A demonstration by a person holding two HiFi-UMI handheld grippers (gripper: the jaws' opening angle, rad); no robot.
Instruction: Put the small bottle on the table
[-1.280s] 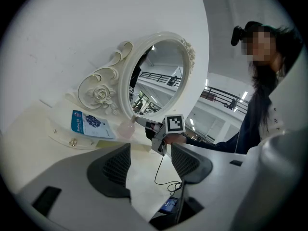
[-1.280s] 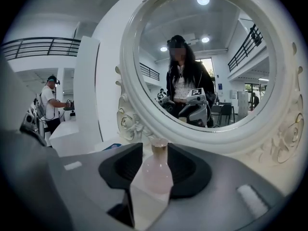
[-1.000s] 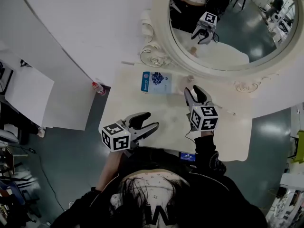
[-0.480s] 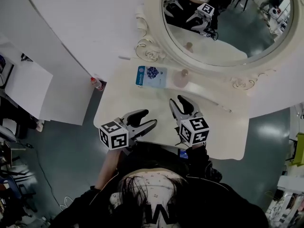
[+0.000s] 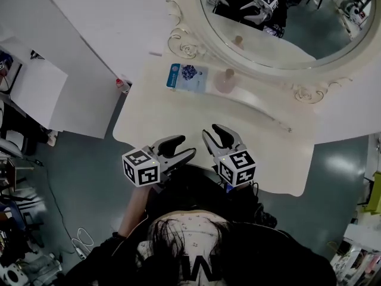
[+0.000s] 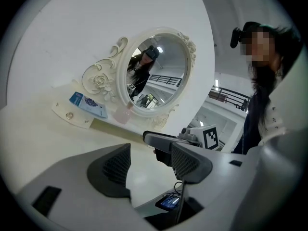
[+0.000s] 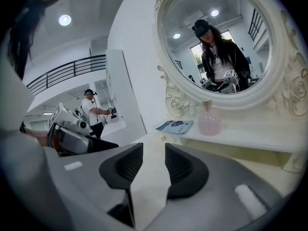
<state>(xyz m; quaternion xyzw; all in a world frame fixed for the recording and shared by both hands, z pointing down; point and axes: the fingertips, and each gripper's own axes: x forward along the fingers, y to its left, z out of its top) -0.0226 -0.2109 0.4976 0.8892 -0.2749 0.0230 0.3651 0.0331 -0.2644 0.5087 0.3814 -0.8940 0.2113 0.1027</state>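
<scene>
Since the left gripper [image 5: 183,146] and the right gripper [image 5: 215,133] both hover with jaws parted and nothing between them, the placing looks done. The small round pink glass bottle [image 5: 225,82] stands upright ahead of the right gripper, well apart, on the raised ledge of the cream dressing table [image 5: 268,148] (beside a blue leaflet [image 5: 186,76]). Any next move, I judge, need only steer clear of the bottle.

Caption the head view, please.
Left hand-held gripper and right hand-held gripper hang open at the table; small bottle stands by mirror.
</scene>
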